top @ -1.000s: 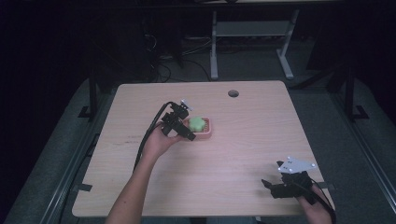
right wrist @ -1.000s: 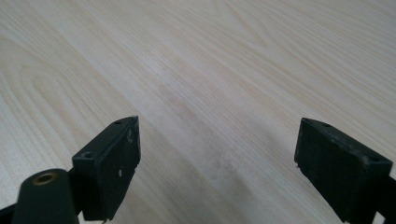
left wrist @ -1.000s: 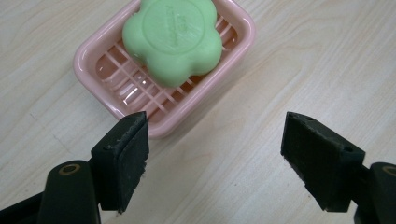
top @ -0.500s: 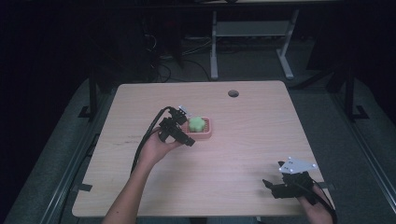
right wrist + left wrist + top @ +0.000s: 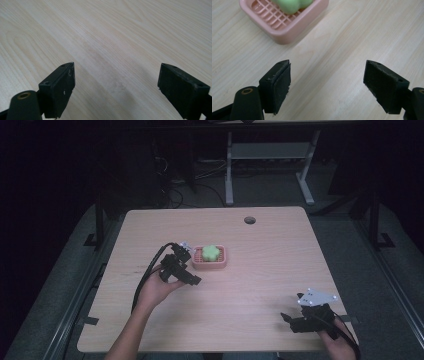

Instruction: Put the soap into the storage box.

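The green flower-shaped soap (image 5: 211, 252) lies in the pink soap dish (image 5: 220, 264), which stands on the wooden table (image 5: 260, 250) slightly left of centre. In the left gripper view, the soap (image 5: 292, 5) sits on the slatted floor of the dish (image 5: 284, 27) at the top edge of the picture.

The left gripper (image 5: 192, 279) is just beside the near-left corner of the dish, apart from it, held in the left hand (image 5: 157, 287). Its jaws stand wide apart and empty above bare table (image 5: 329, 72); the left gripper (image 5: 327, 82) holds nothing.

The right gripper (image 5: 289, 319) is near the table's near-right corner, well apart from the dish, with its grey three-cornered plate (image 5: 316, 298) on top. In the right gripper view, the right gripper (image 5: 116, 87) has its jaws wide apart over bare wood, gripping nothing.
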### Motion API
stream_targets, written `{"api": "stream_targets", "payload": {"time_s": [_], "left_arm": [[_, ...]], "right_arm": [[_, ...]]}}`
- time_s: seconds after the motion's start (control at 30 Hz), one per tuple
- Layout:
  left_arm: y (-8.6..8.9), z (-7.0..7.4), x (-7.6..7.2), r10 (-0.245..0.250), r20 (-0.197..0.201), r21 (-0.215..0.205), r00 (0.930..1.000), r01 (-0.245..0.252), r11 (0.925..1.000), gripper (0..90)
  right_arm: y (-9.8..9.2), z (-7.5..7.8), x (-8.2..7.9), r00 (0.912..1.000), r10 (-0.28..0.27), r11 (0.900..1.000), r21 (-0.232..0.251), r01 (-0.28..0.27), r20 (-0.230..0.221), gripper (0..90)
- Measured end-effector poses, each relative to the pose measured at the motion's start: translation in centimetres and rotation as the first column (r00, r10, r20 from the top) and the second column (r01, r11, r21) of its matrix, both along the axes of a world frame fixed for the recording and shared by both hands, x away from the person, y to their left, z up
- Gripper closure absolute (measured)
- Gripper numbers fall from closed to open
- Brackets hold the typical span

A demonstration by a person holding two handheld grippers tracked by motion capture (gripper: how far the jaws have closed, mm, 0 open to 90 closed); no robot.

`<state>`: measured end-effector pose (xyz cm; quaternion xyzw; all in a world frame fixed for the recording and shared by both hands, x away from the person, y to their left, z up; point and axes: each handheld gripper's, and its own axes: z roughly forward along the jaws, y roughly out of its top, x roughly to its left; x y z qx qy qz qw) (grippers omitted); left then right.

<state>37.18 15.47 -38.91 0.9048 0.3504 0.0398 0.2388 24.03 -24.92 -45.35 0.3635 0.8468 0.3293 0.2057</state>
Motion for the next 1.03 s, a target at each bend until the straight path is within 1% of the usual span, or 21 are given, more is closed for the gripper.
{"api": "stream_targets", "payload": {"time_s": [0.03,0.1,0.2,0.27,0.37,0.43,0.53,0.57,0.63,0.73,0.97,1.03], "left_arm": [[0.2,0.0,-0.2,-0.002,0.006,0.0,1.0,0.002,1.0,22.0],[0.5,-0.1,-0.5,-0.005,0.002,-0.006,1.0,0.005,1.0,22.0],[0.9,-0.3,-1.1,-0.009,0.006,-0.006,0.9999,0.009,0.9999,21.5],[1.1,-0.5,-1.6,-0.012,0.008,-0.01,0.9999,0.012,0.9999,21.1],[1.5,-0.7,-2.3,-0.016,0.007,-0.016,0.9998,0.016,0.9997,21.1],[1.7,-0.7,-2.8,-0.023,0.012,-0.012,0.9997,0.023,0.9997,21.0],[2.1,-0.9,-3.6,-0.021,0.019,-0.015,0.9996,0.021,0.9997,21.0],[2.3,-0.9,-3.9,-0.024,0.019,-0.015,0.9995,0.025,0.9996,21.1],[2.6,-1.1,-4.4,-0.015,0.018,-0.024,0.9997,0.015,0.9996,21.0],[3.1,-1.4,-5.1,-0.014,0.015,-0.027,0.9998,0.014,0.9995,20.6],[4.1,-2.2,-7.0,0.0,0.032,-0.055,0.9995,0.002,0.9985,20.4],[4.5,-2.5,-7.8,-0.001,0.045,-0.08,0.999,0.004,0.9967,20.2]], "right_arm": [[0.0,0.0,0.0,1.0,-0.002,1.0,0.0,0.002,-0.002,13.8],[-0.1,-0.1,0.0,1.0,-0.004,1.0,-0.004,0.004,-0.004,13.8],[-0.2,-0.1,0.1,0.9999,-0.01,1.0,-0.002,0.01,-0.004,13.8],[-0.3,-0.2,0.1,0.9998,-0.017,1.0,-0.002,0.017,-0.011,13.8],[-0.3,-0.3,0.1,0.9999,-0.013,1.0,-0.009,0.013,-0.009,13.8],[-0.3,-0.3,0.1,0.9998,-0.015,1.0,-0.012,0.015,-0.013,13.8],[-0.2,-0.4,0.1,0.9997,-0.016,1.0,-0.014,0.016,-0.02,13.8],[-0.2,-0.4,0.2,0.9997,-0.014,1.0,-0.015,0.014,-0.018,13.8],[-0.2,-0.4,0.2,0.9998,-0.013,1.0,-0.016,0.013,-0.016,13.8],[-0.2,-0.5,0.1,0.9997,-0.015,1.0,-0.015,0.015,-0.021,13.8],[-0.1,-0.5,0.1,0.9997,-0.012,1.0,-0.018,0.012,-0.02,13.8],[0.0,-0.5,0.1,0.9998,-0.012,1.0,-0.016,0.012,-0.018,13.8]]}}
